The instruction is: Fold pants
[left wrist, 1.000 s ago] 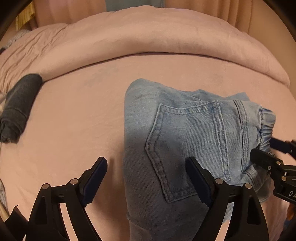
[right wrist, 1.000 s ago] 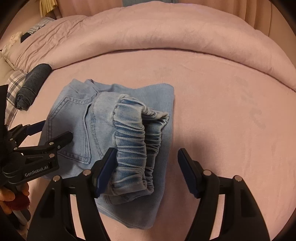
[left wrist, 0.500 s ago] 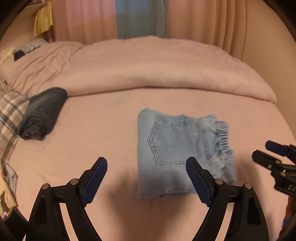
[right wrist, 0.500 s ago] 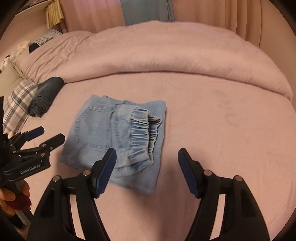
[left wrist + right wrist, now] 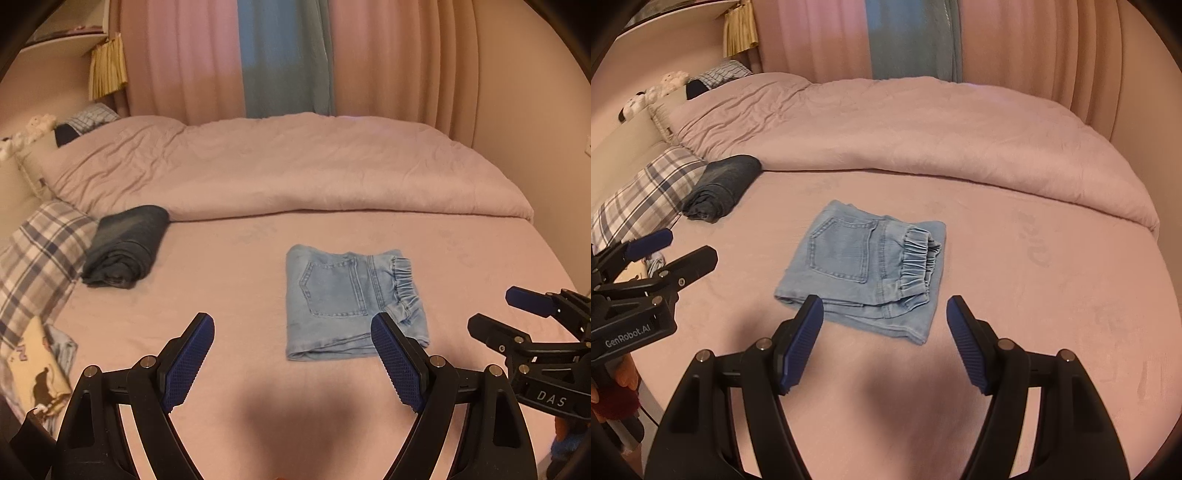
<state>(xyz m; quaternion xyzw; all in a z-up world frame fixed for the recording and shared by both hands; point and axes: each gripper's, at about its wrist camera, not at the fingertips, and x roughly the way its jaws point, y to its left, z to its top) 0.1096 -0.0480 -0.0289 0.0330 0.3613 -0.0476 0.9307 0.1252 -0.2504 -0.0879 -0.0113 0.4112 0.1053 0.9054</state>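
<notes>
1. The light blue pants [image 5: 351, 299] lay folded in a compact square near the middle of the bed [image 5: 229, 369], pocket side up
2. Both the left tongs [image 5: 291, 363] and the right tongs [image 5: 884, 341] stood wide and empty, above the near edge of the bed
3. The folding looked finished; the next move probably called only for putting the pants beside the dark rolled garment [image 5: 125, 245]
</notes>
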